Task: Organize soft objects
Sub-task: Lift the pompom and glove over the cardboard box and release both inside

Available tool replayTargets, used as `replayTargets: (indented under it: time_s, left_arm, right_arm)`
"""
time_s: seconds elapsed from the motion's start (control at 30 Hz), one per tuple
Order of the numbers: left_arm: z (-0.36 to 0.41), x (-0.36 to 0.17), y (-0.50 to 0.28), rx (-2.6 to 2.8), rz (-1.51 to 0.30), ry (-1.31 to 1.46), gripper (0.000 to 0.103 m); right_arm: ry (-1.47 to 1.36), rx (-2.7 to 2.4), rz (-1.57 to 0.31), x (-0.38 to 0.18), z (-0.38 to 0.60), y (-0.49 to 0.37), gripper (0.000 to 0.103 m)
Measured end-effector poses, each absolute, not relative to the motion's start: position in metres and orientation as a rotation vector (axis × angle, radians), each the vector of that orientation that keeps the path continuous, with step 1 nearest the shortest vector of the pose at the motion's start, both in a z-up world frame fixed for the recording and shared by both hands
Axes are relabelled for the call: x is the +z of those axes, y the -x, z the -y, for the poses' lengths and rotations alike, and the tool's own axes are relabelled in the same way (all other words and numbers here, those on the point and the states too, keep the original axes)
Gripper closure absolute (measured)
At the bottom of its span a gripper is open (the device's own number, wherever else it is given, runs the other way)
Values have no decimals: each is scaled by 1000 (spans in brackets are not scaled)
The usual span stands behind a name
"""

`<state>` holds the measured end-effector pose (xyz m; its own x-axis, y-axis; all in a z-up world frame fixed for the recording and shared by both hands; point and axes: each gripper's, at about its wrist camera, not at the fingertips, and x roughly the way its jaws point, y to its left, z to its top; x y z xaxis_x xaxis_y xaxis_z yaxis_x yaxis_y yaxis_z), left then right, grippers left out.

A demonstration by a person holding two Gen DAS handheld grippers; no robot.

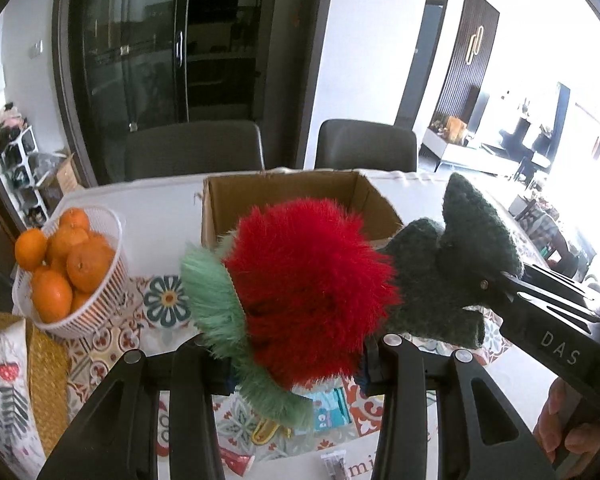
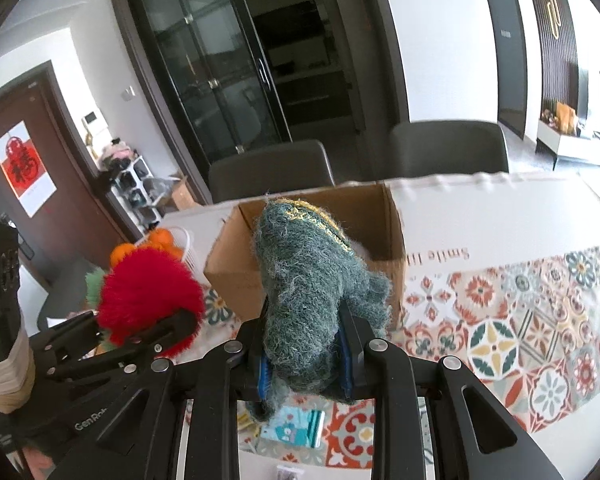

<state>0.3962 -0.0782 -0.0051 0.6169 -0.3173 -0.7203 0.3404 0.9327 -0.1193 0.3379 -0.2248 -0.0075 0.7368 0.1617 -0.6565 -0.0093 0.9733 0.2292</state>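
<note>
My left gripper (image 1: 296,364) is shut on a fluffy red plush with mint-green fringe (image 1: 304,300) and holds it above the table, in front of an open cardboard box (image 1: 236,196). The plush also shows in the right wrist view (image 2: 148,292), with the left gripper (image 2: 140,340) below it. My right gripper (image 2: 304,364) is shut on a dark green woolly soft toy (image 2: 304,280), held just before the box (image 2: 228,272). In the left wrist view that toy (image 1: 448,276) sits at the right gripper's (image 1: 496,284) tip, right of the red plush.
A white basket of oranges (image 1: 96,304) stands left of the box. A patterned tablecloth (image 2: 520,320) covers the table. A small teal card (image 2: 296,432) and a woven yellow mat (image 1: 48,384) lie on the table. Two grey chairs (image 1: 192,152) stand behind the table.
</note>
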Motion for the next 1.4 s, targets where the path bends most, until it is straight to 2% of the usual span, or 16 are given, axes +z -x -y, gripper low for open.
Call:
replayTargets:
  time_s: [0.77,1.4]
  left_arm:
    - [82,14,-464,-392,-792,-55,62]
    - [89,-34,-535,-370,-958,-47,61]
  right_arm:
    - [-141,125,-689,32,219,-408,76]
    - [-124,178,-908,-15,222,-502,76]
